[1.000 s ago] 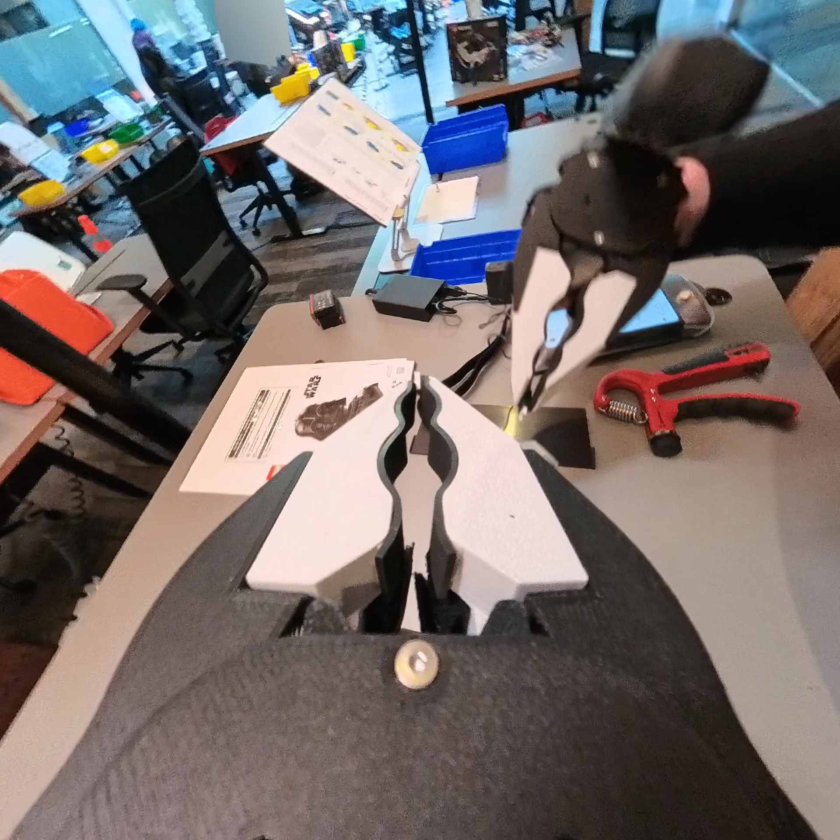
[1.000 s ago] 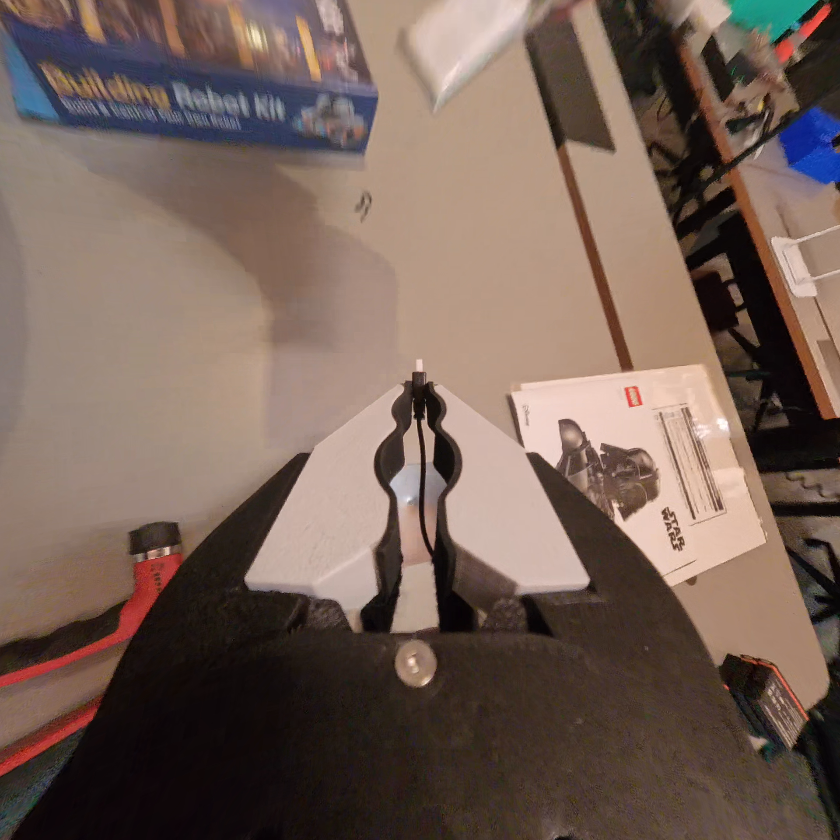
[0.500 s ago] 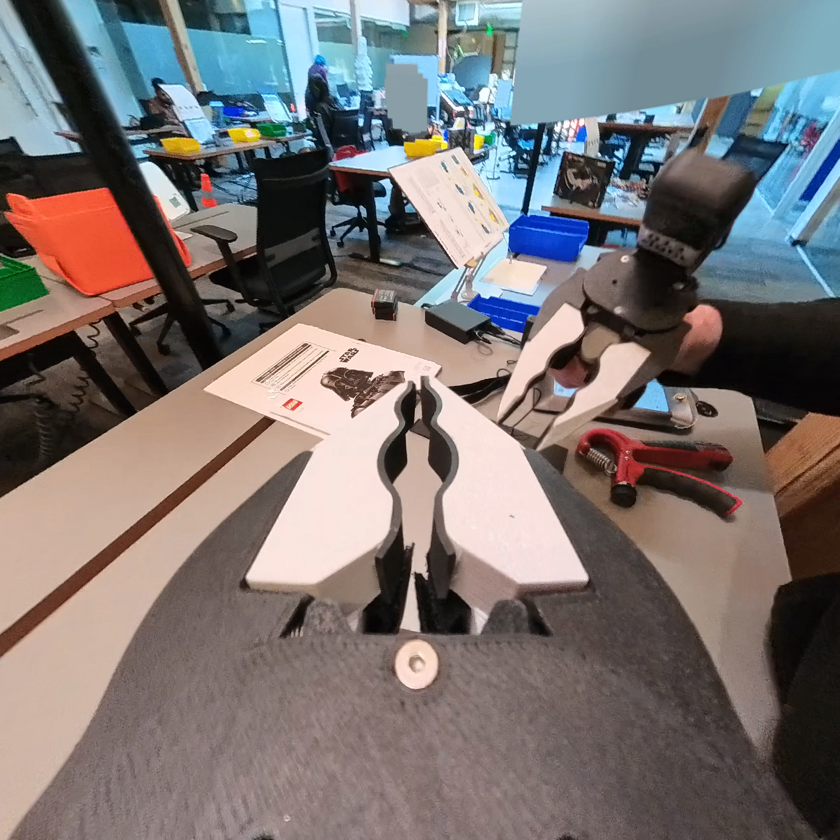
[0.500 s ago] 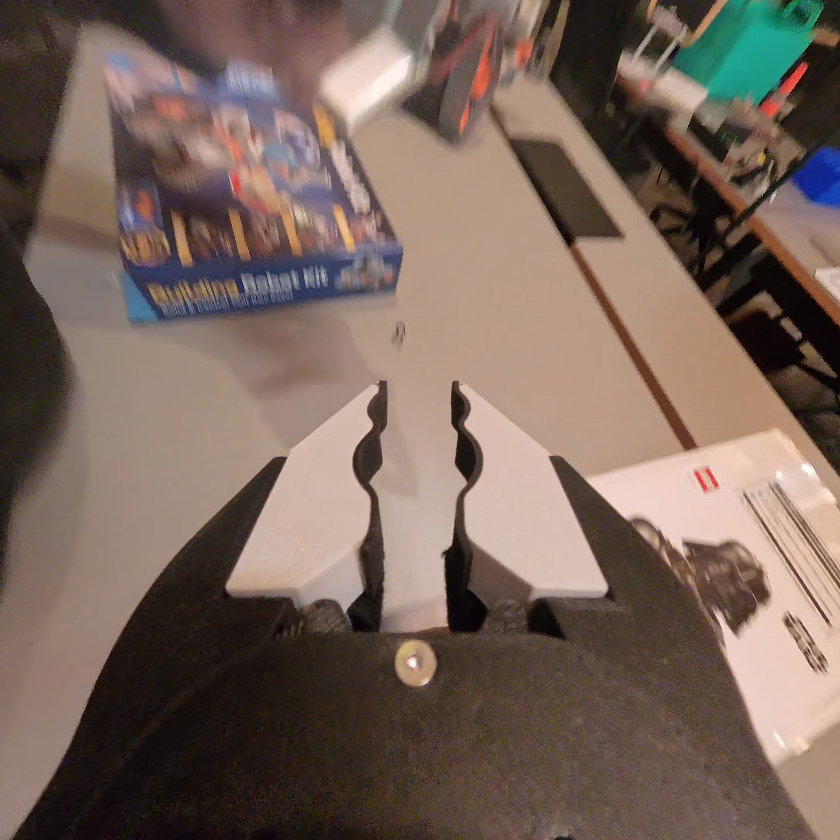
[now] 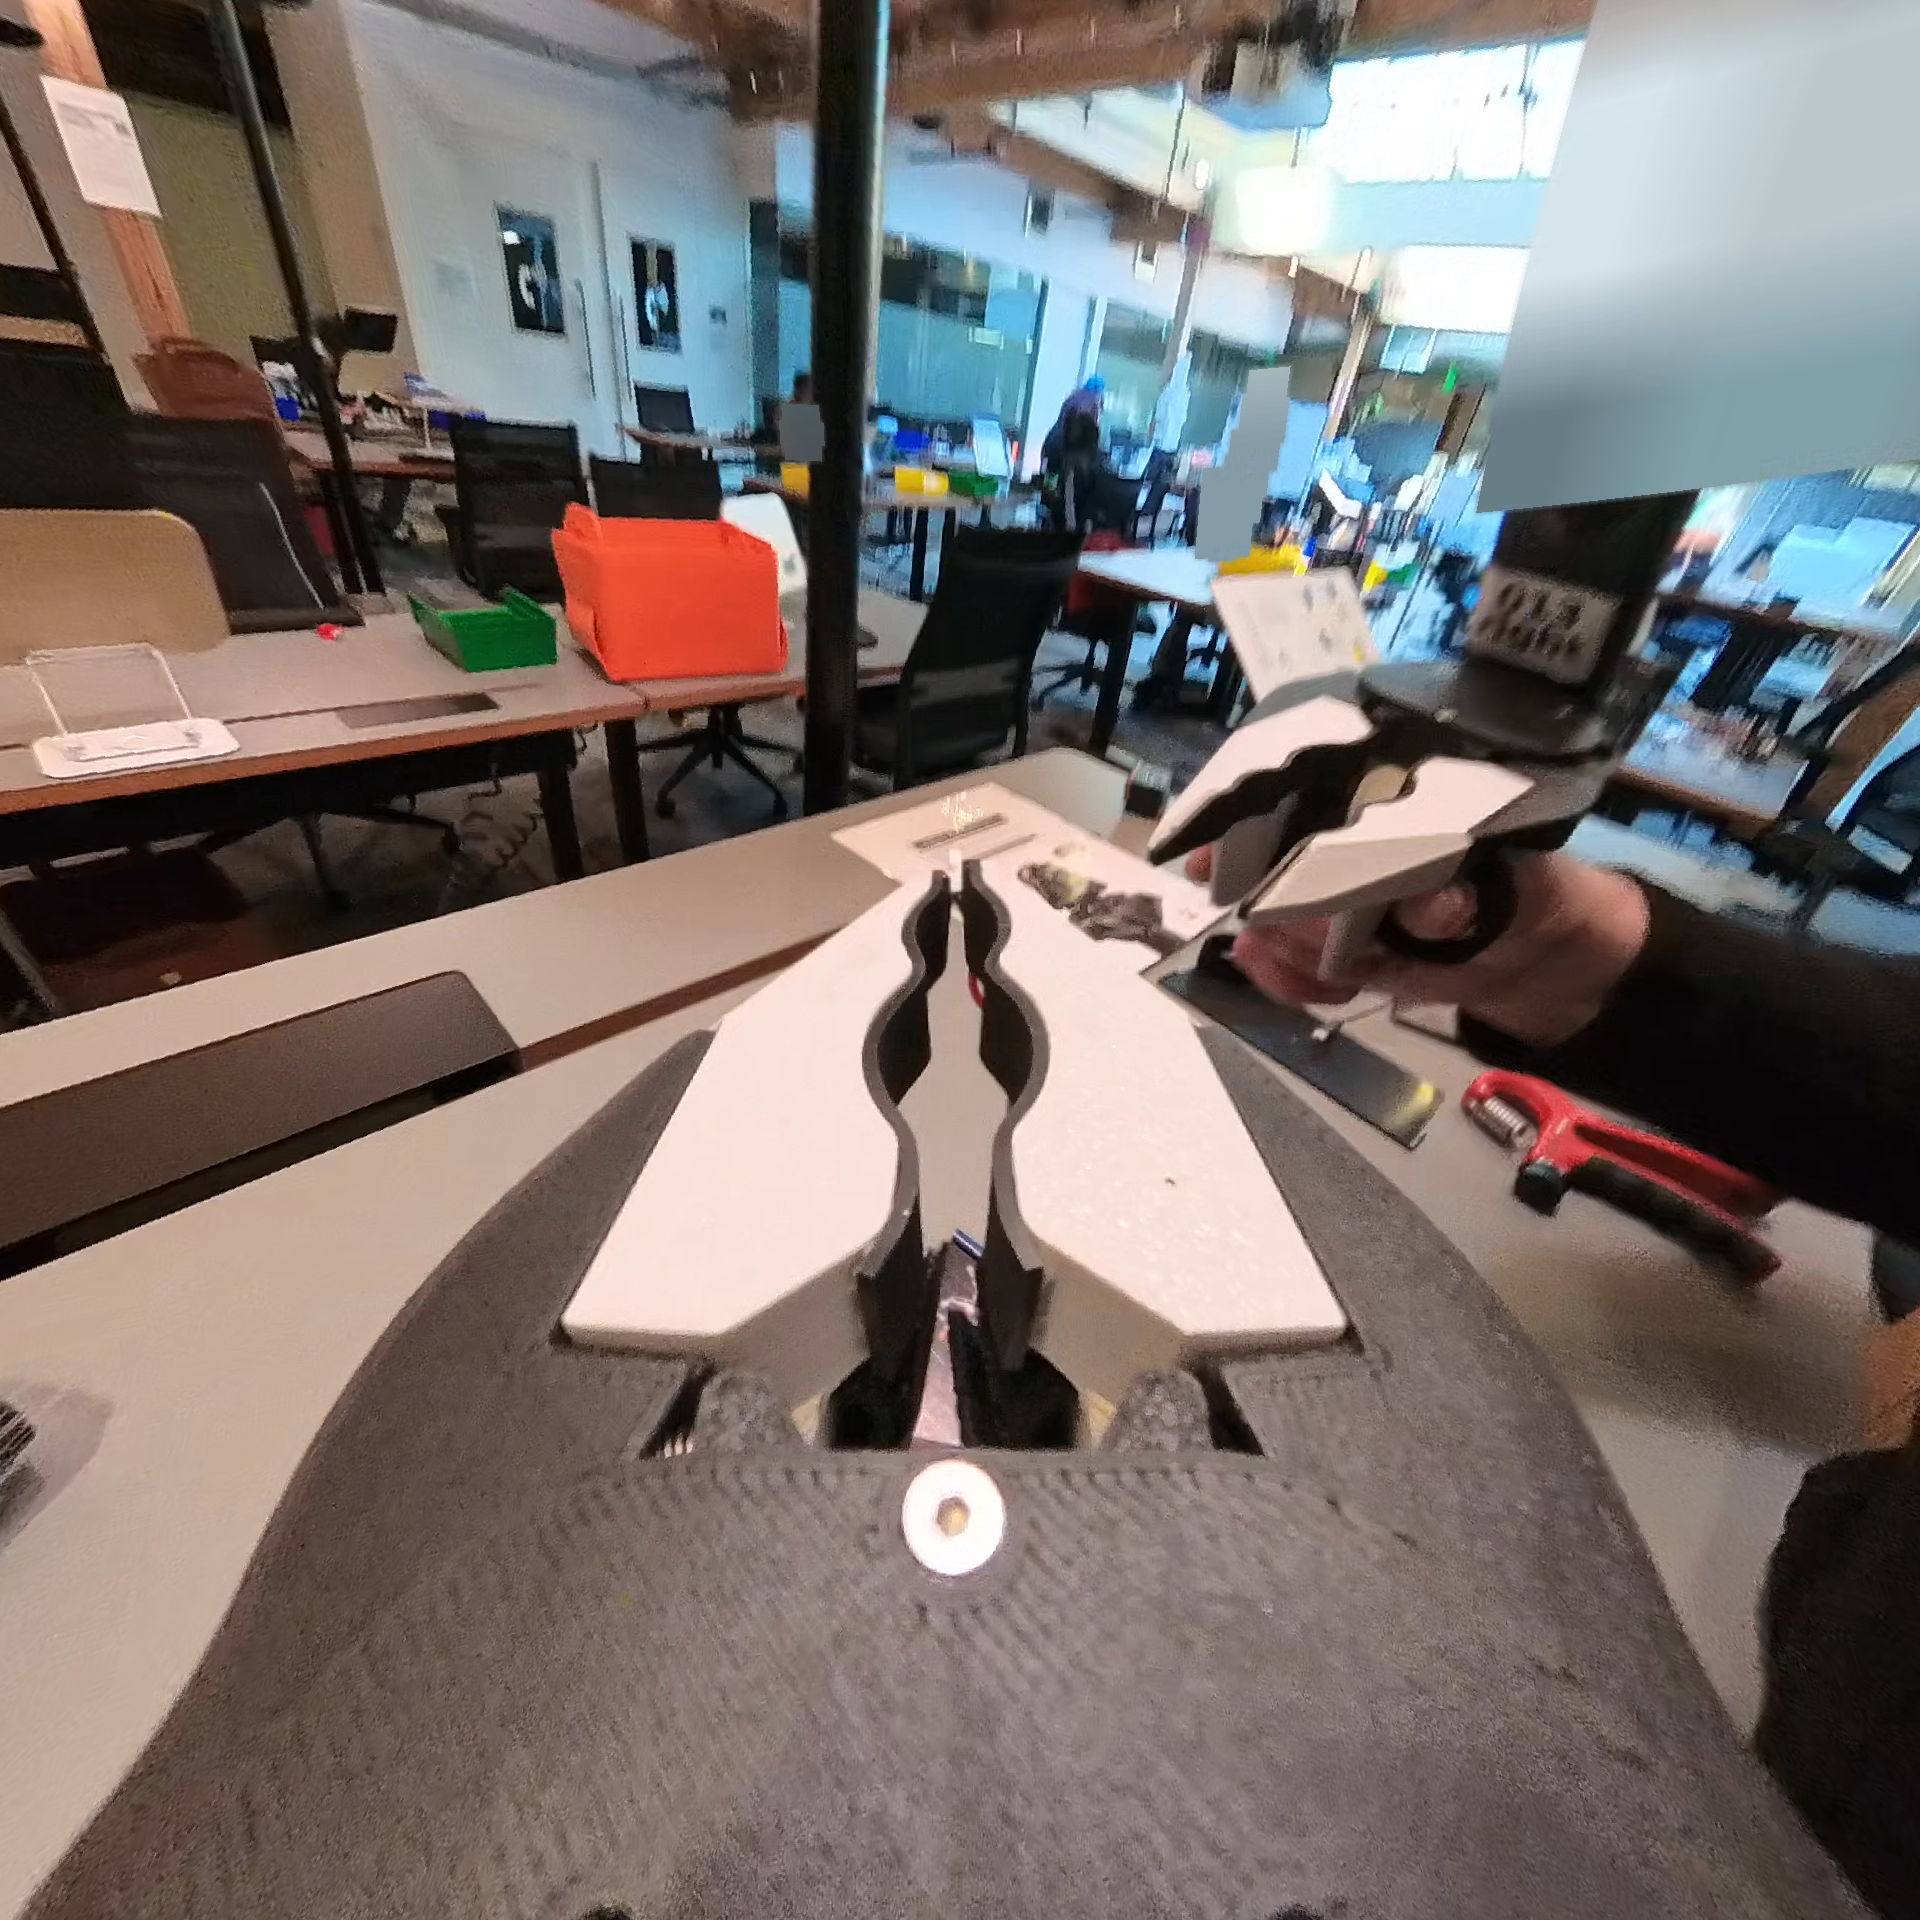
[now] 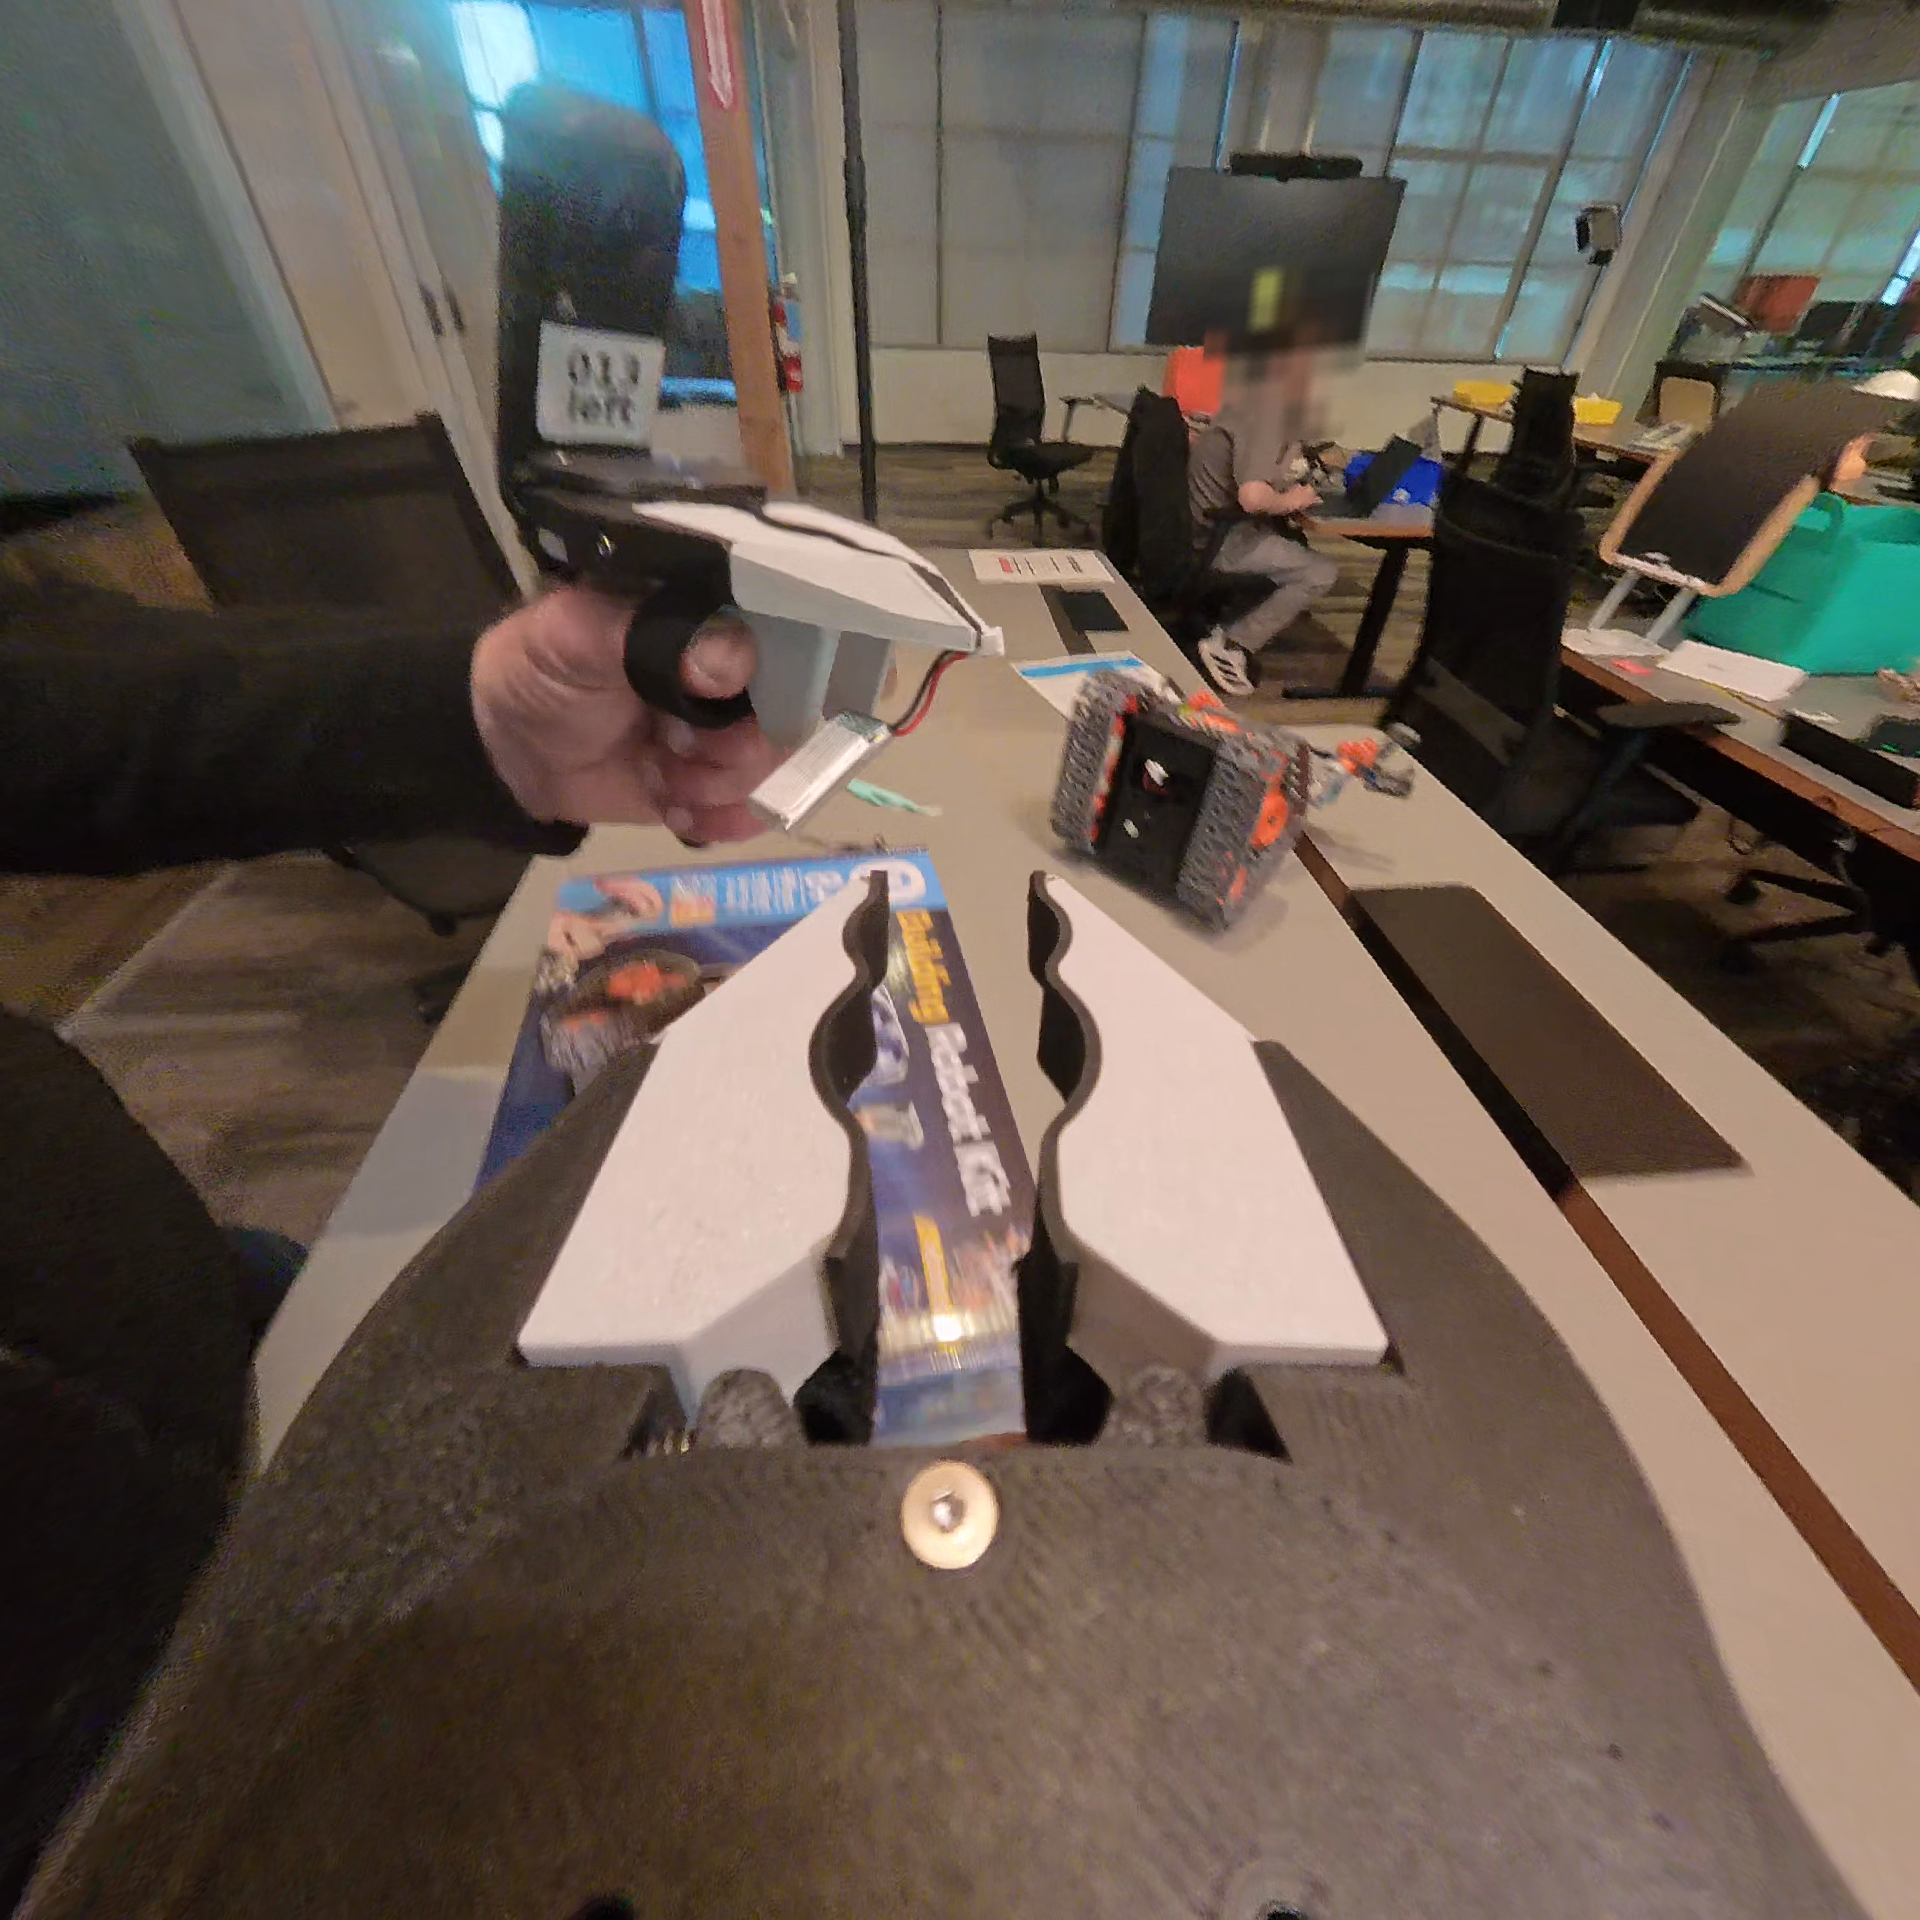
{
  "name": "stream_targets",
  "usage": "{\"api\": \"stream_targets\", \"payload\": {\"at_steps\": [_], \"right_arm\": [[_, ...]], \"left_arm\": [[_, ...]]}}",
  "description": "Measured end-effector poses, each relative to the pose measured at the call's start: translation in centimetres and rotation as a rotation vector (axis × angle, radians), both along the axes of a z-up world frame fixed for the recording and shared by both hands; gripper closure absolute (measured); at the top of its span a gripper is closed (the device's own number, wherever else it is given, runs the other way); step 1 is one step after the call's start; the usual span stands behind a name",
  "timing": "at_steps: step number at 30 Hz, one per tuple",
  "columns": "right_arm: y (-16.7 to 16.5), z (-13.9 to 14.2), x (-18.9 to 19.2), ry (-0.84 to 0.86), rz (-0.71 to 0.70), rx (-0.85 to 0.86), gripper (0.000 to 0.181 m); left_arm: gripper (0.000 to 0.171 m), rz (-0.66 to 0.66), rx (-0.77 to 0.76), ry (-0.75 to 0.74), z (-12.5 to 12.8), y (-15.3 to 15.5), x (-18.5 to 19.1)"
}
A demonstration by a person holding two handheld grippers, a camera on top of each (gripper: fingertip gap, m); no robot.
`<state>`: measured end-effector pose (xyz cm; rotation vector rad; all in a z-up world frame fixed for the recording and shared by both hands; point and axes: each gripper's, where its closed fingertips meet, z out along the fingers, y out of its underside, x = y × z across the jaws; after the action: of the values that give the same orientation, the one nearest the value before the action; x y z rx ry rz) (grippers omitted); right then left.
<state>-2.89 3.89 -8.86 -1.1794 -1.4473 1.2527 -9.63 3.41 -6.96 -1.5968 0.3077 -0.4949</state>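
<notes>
Here our left tongs [image 5: 954, 883] pinch the red-and-black lead [image 6: 928, 694] of a silver battery pack [image 6: 821, 769], which dangles slantwise beneath them; our right tongs [image 6: 956, 883] gape empty over a blue box [image 6: 727, 935] on the counter [image 6: 1299, 966]; a tracked robot [image 6: 1174, 800] stands beyond.

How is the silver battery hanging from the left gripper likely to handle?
Probably light: the battery hangs by thin wires pinched in the left gripper. Likely to swing, since those wires look floppy. Its smooth foil skin may be slippery.
</notes>
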Motion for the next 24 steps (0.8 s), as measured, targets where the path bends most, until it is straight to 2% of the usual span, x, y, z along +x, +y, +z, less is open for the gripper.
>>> {"api": "stream_targets", "payload": {"at_steps": [4, 8, 11, 15, 24], "right_arm": [[-1.6, 2.3, -5.7, 0.118, 0.073, -0.211, 0.160], [-2.3, 3.7, -11.3, 0.200, 0.084, -0.397, 0.165], [-3.2, 3.9, -15.3, 0.213, 0.080, -0.425, 0.166], [-4.1, 4.6, -19.5, 0.274, 0.090, -0.480, 0.169], [-4.3, 5.1, -25.0, 0.330, 0.086, -0.549, 0.181]], "left_arm": [[0.171, -0.047, 0.066, -0.163, 2.0, -1.7, -4.0], [0.171, -0.143, 0.103, -0.286, 3.0, -2.5, -7.2], [0.171, -0.218, 0.113, -0.383, 3.5, -2.8, -9.9], [0.171, -0.298, 0.111, -0.419, 3.7, -3.0, -12.6], [0.171, -0.377, 0.097, -0.490, 3.4, -2.8, -17.6]]}}
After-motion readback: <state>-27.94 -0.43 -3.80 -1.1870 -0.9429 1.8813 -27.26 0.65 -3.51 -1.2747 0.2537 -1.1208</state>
